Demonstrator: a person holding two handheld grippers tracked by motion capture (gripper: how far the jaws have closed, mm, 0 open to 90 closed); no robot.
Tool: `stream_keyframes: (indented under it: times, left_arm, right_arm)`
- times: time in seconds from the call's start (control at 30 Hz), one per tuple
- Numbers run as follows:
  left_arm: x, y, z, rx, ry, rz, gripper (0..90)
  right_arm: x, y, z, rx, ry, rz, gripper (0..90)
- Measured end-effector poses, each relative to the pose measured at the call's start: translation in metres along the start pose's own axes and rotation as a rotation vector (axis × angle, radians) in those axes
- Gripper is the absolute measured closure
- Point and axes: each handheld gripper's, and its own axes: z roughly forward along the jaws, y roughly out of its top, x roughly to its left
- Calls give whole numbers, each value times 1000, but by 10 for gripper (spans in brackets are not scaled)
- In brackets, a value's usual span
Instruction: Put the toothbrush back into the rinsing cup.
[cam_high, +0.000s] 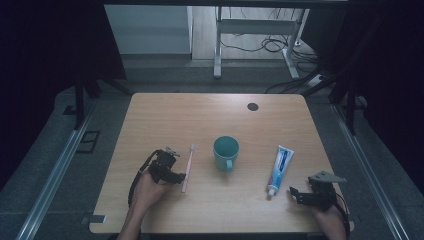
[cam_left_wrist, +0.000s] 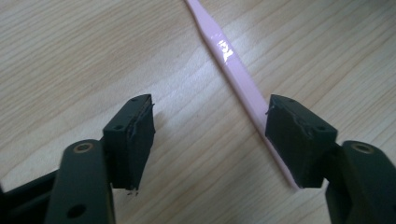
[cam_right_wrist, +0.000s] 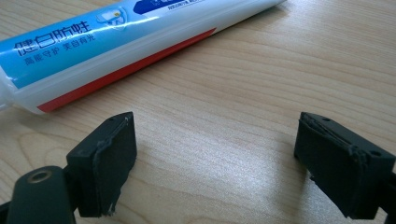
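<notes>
Nearest to me, my left gripper (cam_high: 176, 176) sits low over the table (cam_high: 150, 120) with its jaws apart and nothing clamped; in the left gripper view the pink toothbrush (cam_left_wrist: 236, 74) lies flat on the wood, its handle running just beside one pad (cam_left_wrist: 294, 135), whether touching I cannot tell. My right gripper (cam_high: 296, 194) rests near the front right edge, jaws wide apart over bare wood, with the toothpaste tube (cam_high: 280, 169) lying just ahead of it, cap end toward me. Between the toothbrush and the tube stands a teal mug (cam_high: 226, 152), upright, apart from both. Farther off, a dark round cap (cam_high: 252, 106) sits near the table's far edge, then cables (cam_high: 270, 45) on the floor
</notes>
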Motion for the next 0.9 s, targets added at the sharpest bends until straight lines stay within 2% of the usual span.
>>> stream_keyframes:
  times: [0.1, 0.33, 0.5, 0.9]
  left_arm:
    - [-1, 4, 1, 2, -9, -4, 387]
    - [-3, 19, 6, 47, -36, -6, 453]
    - [-3, 26, 9, 69, -37, -2, 478]
    - [-4, 47, 17, 140, -43, -26, 563]
  right_arm:
    - [0, 0, 0, 0, 0, 0, 128]
    - [0, 0, 0, 0, 0, 0, 128]
    - [0, 0, 0, 0, 0, 0, 128]
    - [0, 0, 0, 0, -1, 0, 128]
